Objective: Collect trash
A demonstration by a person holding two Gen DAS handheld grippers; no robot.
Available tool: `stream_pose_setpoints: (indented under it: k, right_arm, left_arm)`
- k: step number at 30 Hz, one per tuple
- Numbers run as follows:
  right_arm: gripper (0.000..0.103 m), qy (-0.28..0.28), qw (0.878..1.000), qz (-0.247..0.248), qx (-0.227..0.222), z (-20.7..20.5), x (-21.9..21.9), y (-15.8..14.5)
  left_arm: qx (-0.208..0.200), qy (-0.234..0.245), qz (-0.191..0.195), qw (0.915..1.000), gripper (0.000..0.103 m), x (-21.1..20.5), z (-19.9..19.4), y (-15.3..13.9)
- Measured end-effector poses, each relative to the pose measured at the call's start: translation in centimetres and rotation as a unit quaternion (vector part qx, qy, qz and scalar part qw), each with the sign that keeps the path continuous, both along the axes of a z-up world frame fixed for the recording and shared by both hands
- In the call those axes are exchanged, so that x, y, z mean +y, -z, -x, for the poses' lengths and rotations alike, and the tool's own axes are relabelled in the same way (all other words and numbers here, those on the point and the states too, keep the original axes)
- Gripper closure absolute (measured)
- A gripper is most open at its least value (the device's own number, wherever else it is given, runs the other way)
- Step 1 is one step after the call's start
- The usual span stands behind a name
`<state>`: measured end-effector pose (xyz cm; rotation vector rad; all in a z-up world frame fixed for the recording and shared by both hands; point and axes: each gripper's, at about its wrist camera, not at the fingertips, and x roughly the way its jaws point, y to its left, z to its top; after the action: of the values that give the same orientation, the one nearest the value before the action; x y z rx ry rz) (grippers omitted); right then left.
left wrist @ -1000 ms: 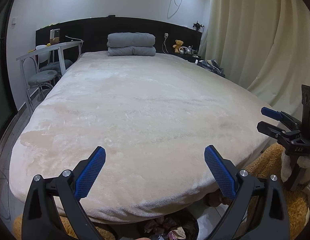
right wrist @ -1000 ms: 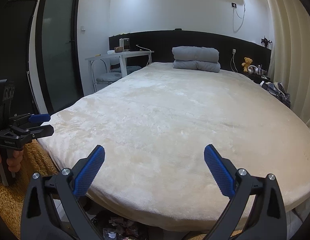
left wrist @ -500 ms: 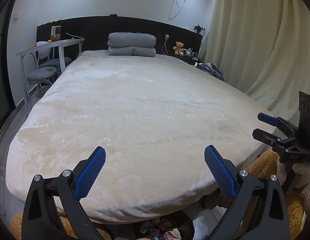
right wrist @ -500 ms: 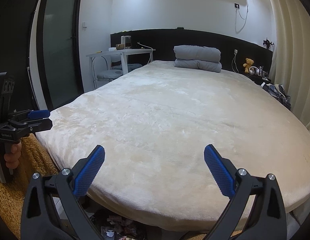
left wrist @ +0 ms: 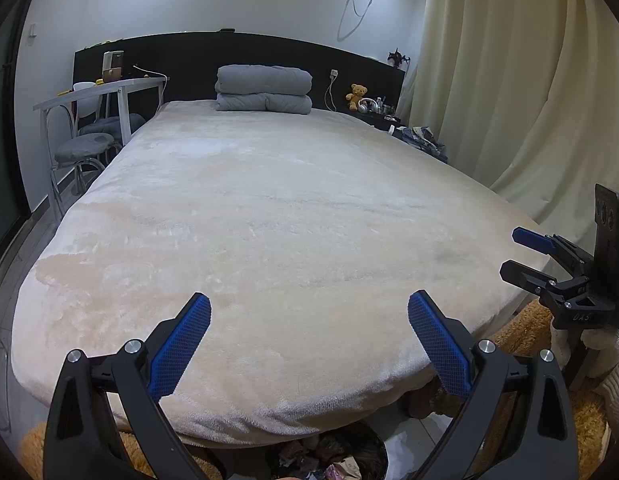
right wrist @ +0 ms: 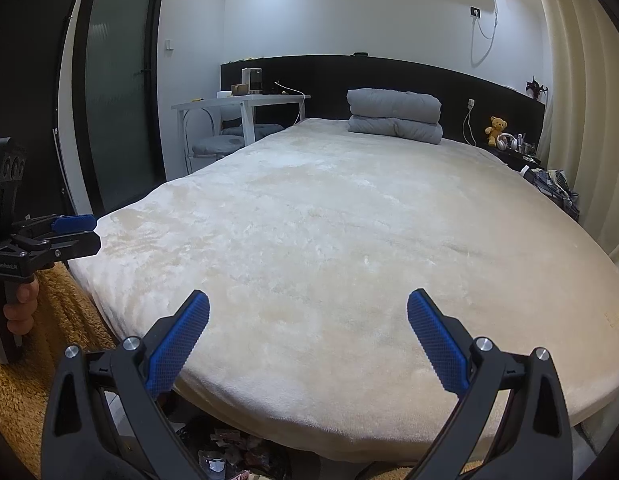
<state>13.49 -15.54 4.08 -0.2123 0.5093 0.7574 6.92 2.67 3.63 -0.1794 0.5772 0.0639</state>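
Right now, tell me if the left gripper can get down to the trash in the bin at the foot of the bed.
Probably yes. The left gripper is open and empty, the trash bin sits just below it, and only the bed edge overhangs part of it.

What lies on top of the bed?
On the bed, only a folded grey quilt at the head end. The cream cover hides everything beneath it.

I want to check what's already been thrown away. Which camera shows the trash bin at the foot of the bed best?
The left wrist view: the trash bin shows its dark rim and crumpled waste inside. The right wrist view catches only scraps in shadow, partly hidden by the gripper.
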Motion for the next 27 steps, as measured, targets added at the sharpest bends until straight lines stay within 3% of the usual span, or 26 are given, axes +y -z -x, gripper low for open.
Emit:
stream_pose_setpoints:
  k: [27]
  right_arm:
    - [0.005, 0.001, 1.000, 0.002, 0.002, 0.02, 0.02, 0.05]
  left_arm:
    - [0.003, 0.003, -0.001, 1.0000, 0.006, -0.35, -0.12, -0.07]
